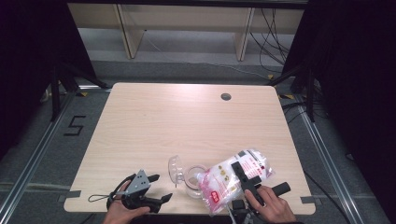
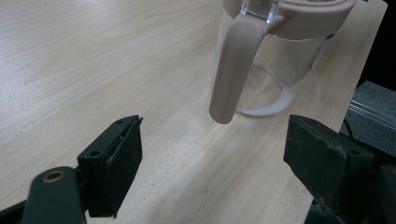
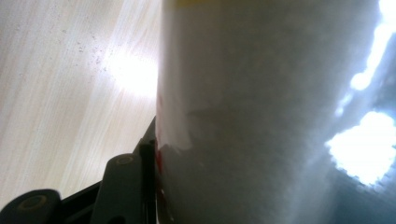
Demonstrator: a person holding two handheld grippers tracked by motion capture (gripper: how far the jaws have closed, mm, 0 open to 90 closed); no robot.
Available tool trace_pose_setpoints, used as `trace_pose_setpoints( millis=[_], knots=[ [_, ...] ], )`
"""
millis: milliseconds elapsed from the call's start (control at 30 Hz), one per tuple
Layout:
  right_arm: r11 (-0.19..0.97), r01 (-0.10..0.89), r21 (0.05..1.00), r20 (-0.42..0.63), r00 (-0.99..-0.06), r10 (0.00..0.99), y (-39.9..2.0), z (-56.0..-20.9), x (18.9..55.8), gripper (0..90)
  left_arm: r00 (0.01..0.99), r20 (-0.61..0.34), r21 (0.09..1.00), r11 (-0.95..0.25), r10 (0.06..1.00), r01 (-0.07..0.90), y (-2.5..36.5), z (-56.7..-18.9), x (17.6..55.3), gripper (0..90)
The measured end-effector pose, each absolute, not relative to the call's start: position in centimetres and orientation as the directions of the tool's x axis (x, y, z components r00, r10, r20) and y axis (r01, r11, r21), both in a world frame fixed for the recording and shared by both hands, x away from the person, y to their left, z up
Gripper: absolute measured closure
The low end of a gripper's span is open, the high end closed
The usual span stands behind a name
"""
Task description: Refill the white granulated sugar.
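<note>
A clear glass jar [image 1: 190, 179] with a beige rim and handle [image 2: 233, 60] stands near the table's front edge, its clear lid [image 1: 175, 168] flipped open to the left. A thin layer of white powder lies in its bottom [image 2: 268, 105]. A plastic bag of white powder [image 1: 236, 179] with red and white print is tilted over the jar's mouth, and my right gripper [image 1: 243, 176] is shut on it. In the right gripper view the bag [image 3: 261, 116] presses against my jaw. My left gripper [image 1: 161, 187] is open, to the left of the jar, holding nothing.
The light wooden table [image 1: 154, 121] has a round cable hole [image 1: 226, 96] at the back right. Both hands rest at the front edge. Dark floor with metal rails surrounds the table, and cables hang at the back right.
</note>
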State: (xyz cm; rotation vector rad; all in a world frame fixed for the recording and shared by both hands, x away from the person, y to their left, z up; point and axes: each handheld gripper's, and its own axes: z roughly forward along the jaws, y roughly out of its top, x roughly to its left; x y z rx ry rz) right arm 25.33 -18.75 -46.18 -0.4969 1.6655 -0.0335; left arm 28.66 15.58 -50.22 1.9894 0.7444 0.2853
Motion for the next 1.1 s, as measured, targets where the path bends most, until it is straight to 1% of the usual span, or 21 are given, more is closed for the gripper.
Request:
trace_pose_setpoints(
  millis=[33, 67, 100, 167, 200, 233, 267, 300, 333, 467, 500, 567, 700, 733, 767, 833, 900, 1100],
  knots=[
    [0.908, -0.297, -0.297, -0.94, -0.077, -0.333, -18.78, -46.27, 25.3, 49.9, 0.787, -0.101, 0.852, -0.356, 0.608, 0.384, 15.58, -50.22, 28.65, 19.1],
    [0.903, -0.318, -0.289, -0.943, -0.066, -0.325, -18.63, -46.3, 25.4, 50.0, 0.788, -0.1, 0.851, -0.358, 0.608, 0.384, 15.59, -50.21, 28.65, 19.1],
    [0.892, -0.324, -0.315, -0.935, -0.057, -0.351, -18.53, -46.08, 25.45, 50.0, 0.787, -0.1, 0.852, -0.356, 0.609, 0.384, 15.57, -50.23, 28.65, 19.1],
    [0.909, -0.314, -0.275, -0.947, -0.075, -0.312, -18.62, -46.38, 25.35, 50.2, 0.786, -0.102, 0.854, -0.352, 0.61, 0.384, 15.55, -50.26, 28.65, 19.0],
    [0.903, -0.313, -0.294, -0.942, -0.067, -0.33, -18.6, -46.23, 25.36, 50.2, 0.786, -0.101, 0.855, -0.351, 0.61, 0.382, 15.54, -50.28, 28.64, 19.1],
    [0.91, -0.317, -0.268, -0.949, -0.075, -0.306, -18.6, -46.41, 25.4, 50.3, 0.787, -0.101, 0.854, -0.353, 0.609, 0.383, 15.55, -50.27, 28.64, 19.1],
    [0.911, -0.313, -0.269, -0.948, -0.082, -0.308, -18.6, -46.37, 25.38, 50.3, 0.787, -0.1, 0.853, -0.354, 0.609, 0.382, 15.55, -50.26, 28.63, 19.1],
    [0.902, -0.33, -0.278, -0.946, -0.07, -0.317, -18.51, -46.28, 25.5, 50.4, 0.787, -0.099, 0.854, -0.355, 0.608, 0.382, 15.55, -50.26, 28.63, 19.1],
    [0.899, -0.325, -0.294, -0.94, -0.069, -0.333, -18.55, -46.19, 25.46, 50.4, 0.787, -0.1, 0.854, -0.354, 0.609, 0.382, 15.54, -50.26, 28.63, 19.1],
    [0.898, -0.326, -0.295, -0.941, -0.063, -0.331, -18.6, -46.18, 25.46, 50.5, 0.787, -0.101, 0.854, -0.353, 0.609, 0.383, 15.54, -50.26, 28.63, 19.1],
    [0.895, -0.319, -0.311, -0.937, -0.058, -0.346, -18.63, -46.07, 25.43, 50.5, 0.787, -0.101, 0.853, -0.354, 0.609, 0.383, 15.54, -50.26, 28.63, 19.1],
    [0.907, -0.31, -0.285, -0.945, -0.068, -0.32, -18.7, -46.31, 25.38, 50.5, 0.787, -0.101, 0.854, -0.353, 0.609, 0.383, 15.54, -50.27, 28.63, 19.1],
    [0.892, -0.327, -0.311, -0.938, -0.047, -0.344, -18.57, -46.16, 25.44, 50.6, 0.787, -0.101, 0.853, -0.354, 0.608, 0.383, 15.53, -50.27, 28.63, 19.1],
    [0.904, -0.32, -0.283, -0.947, -0.058, -0.317, -18.65, -46.4, 25.35, 50.6, 0.787, -0.102, 0.853, -0.354, 0.609, 0.384, 15.53, -50.27, 28.62, 19.1],
    [0.898, -0.317, -0.304, -0.941, -0.047, -0.335, -18.65, -46.26, 25.31, 50.6, 0.787, -0.101, 0.853, -0.354, 0.609, 0.384, 15.53, -50.27, 28.62, 19.1],
    [0.902, -0.315, -0.296, -0.943, -0.053, -0.328, -18.64, -46.39, 25.28, 50.6, 0.787, -0.101, 0.853, -0.353, 0.609, 0.383, 15.53, -50.26, 28.62, 19.1],
    [0.891, -0.324, -0.319, -0.937, -0.031, -0.347, -18.55, -46.24, 25.33, 50.7, 0.787, -0.101, 0.853, -0.354, 0.608, 0.383, 15.52, -50.27, 28.63, 19.1],
    [0.891, -0.309, -0.332, -0.934, -0.023, -0.356, -18.6, -46.11, 25.29, 50.8, 0.787, -0.096, 0.851, -0.36, 0.609, 0.382, 15.54, -50.25, 28.61, 19.1]
  ],
)
